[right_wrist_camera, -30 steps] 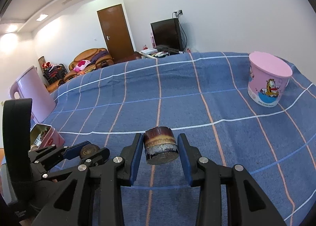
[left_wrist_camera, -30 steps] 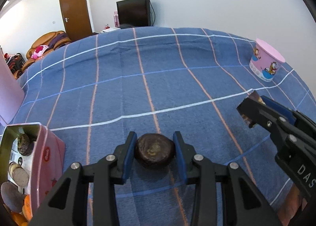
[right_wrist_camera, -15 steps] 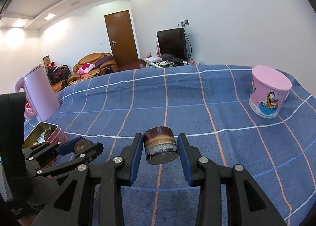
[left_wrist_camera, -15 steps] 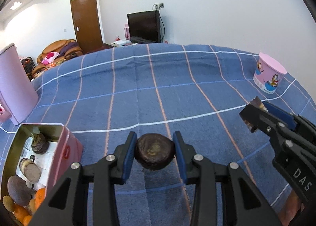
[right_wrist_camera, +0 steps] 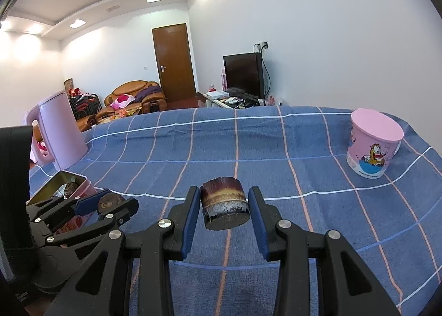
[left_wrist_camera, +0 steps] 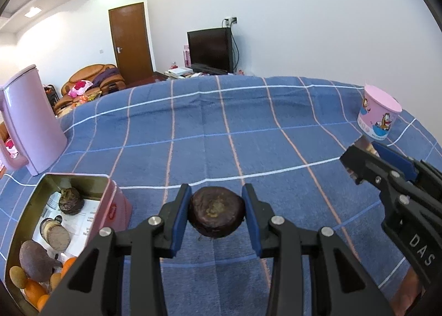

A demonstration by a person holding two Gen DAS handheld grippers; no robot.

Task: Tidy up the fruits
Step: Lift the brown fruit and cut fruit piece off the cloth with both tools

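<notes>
My left gripper (left_wrist_camera: 216,212) is shut on a round dark brown fruit (left_wrist_camera: 216,215), held above the blue checked cloth (left_wrist_camera: 221,136). My right gripper (right_wrist_camera: 224,207) is shut on a short dark purple cylindrical fruit piece (right_wrist_camera: 225,207) with a pale band. Each gripper shows in the other's view: the right gripper (left_wrist_camera: 359,155) at the right edge, the left gripper (right_wrist_camera: 110,204) at the lower left. An open pink tin (left_wrist_camera: 112,205) sits left of the left gripper and holds several dark fruits and small orange ones.
A tall pink jug (left_wrist_camera: 30,120) stands at the cloth's left edge behind the tin. A pink cartoon cup (right_wrist_camera: 373,147) with a lid stands at the far right. Beyond the cloth are a sofa, a door and a television.
The left wrist view has tilted up and shifted, bringing more of the tin and the pink jug into sight. Both grippers keep hold of their fruits. The right view also tilted up slightly.
</notes>
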